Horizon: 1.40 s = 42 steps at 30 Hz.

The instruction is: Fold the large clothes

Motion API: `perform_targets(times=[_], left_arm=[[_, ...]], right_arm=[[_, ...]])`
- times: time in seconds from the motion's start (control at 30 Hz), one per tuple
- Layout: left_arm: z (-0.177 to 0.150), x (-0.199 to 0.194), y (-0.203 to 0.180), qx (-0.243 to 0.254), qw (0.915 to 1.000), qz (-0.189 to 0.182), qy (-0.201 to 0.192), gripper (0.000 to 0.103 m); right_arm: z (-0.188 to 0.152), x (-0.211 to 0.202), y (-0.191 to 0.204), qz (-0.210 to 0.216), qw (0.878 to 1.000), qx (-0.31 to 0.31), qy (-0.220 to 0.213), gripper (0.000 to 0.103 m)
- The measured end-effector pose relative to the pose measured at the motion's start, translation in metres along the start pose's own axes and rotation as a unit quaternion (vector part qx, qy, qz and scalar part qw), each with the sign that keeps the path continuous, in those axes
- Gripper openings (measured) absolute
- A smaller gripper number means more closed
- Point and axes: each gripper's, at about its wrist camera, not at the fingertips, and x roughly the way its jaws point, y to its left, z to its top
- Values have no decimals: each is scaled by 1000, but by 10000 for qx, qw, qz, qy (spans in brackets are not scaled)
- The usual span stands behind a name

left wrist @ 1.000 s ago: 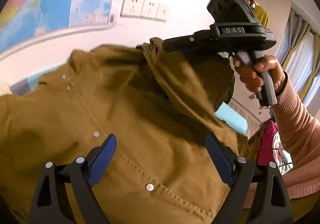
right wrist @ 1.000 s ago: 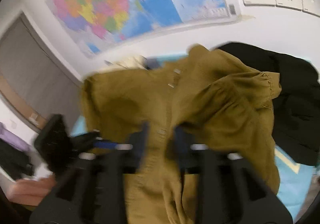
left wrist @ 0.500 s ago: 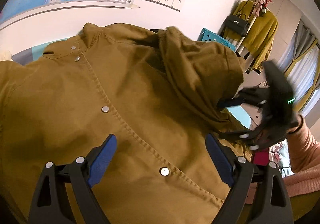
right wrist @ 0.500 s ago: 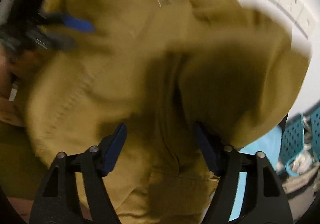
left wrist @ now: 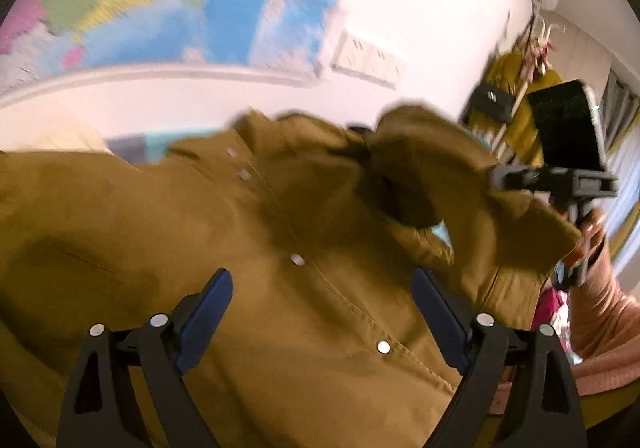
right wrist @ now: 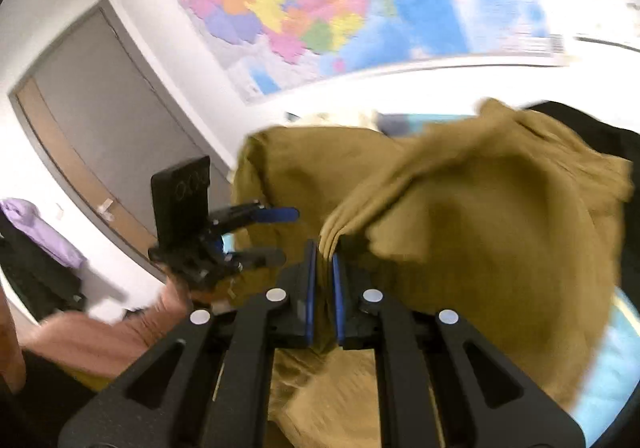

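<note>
The right gripper (right wrist: 324,268) is clenching a bunched fold of the mustard jacket (left wrist: 280,288), lifting it for folding; the left gripper (left wrist: 320,312) fingers are hovering released above its snap placket.

Your left wrist camera looks forward and upward, very near over the mustard jacket (left wrist: 280,288), toward the wall map (left wrist: 160,7). Your right wrist camera faces the same map (right wrist: 304,3), also close to the jacket (right wrist: 500,248). Each view catches the other gripper.
</note>
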Motion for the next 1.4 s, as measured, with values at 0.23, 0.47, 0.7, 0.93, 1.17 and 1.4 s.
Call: perform_targets(times=[0.23, 0.47, 0.7, 0.93, 1.17, 1.4], left_arm=[[-7, -27, 28, -159, 9987, 489, 37, 94], [-33, 7, 25, -74, 9978, 228, 624, 96], [-48, 52, 11, 48, 9924, -149, 1221, 96], [-40, 99, 16, -95, 9856, 20, 1691, 59], [-22, 91, 60, -772, 9823, 158, 1700, 9], [29, 65, 100, -958, 9871, 791, 1009, 2]], right_arm=[[12, 107, -35, 372, 9951, 610, 686, 10], [14, 122, -79, -5, 9914, 1160, 611, 62], [15, -7, -131, -1358, 9831, 975, -745, 71], [-12, -25, -235, -1933, 9565, 2063, -723, 82], [-16, 0, -255, -1705, 9689, 1723, -496, 38], [-4, -65, -238, -1568, 9682, 1512, -1230, 8]])
